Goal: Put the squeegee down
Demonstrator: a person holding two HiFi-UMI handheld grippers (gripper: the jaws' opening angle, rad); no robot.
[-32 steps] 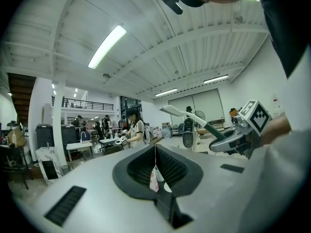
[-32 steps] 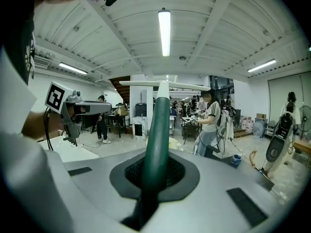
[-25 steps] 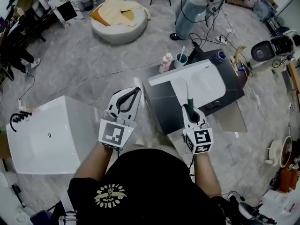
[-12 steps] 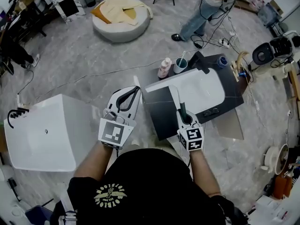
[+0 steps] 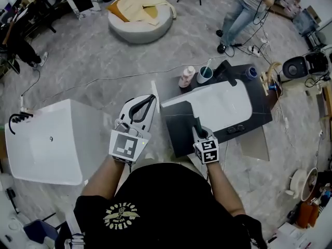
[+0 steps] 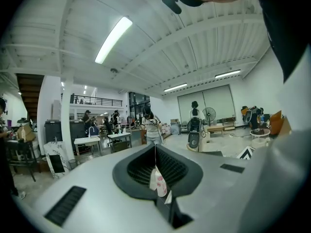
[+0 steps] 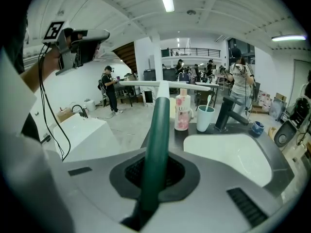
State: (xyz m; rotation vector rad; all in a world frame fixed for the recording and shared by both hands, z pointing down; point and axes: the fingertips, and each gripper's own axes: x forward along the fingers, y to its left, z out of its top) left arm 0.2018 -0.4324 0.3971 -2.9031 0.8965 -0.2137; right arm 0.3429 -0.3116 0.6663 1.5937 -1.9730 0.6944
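The squeegee has a dark green handle [image 7: 156, 130] and a white blade [image 7: 163, 84] set crosswise at its far end. My right gripper [image 5: 199, 134] is shut on the green handle [image 5: 197, 124] and tilts downward. It holds the blade [image 5: 174, 102] low over the near left part of the dark counter [image 5: 179, 134], beside the white sink basin [image 5: 228, 107]. I cannot tell whether the blade touches the counter. To the left of the counter, over the floor, my left gripper [image 5: 150, 99] points forward with its jaws together and nothing in them.
At the counter's back stand a pink bottle [image 5: 187, 77], a cup with a toothbrush [image 5: 204, 74], a black faucet [image 5: 226, 71] and a blue bowl [image 5: 252, 72]. A white tub [image 5: 46, 144] sits at the left. Cables cross the floor. A person [image 5: 244, 9] stands beyond.
My right gripper has sunk toward the counter and tipped further down with the squeegee still in it. The blade now lies lower, near the counter's left edge. The left gripper has barely shifted.
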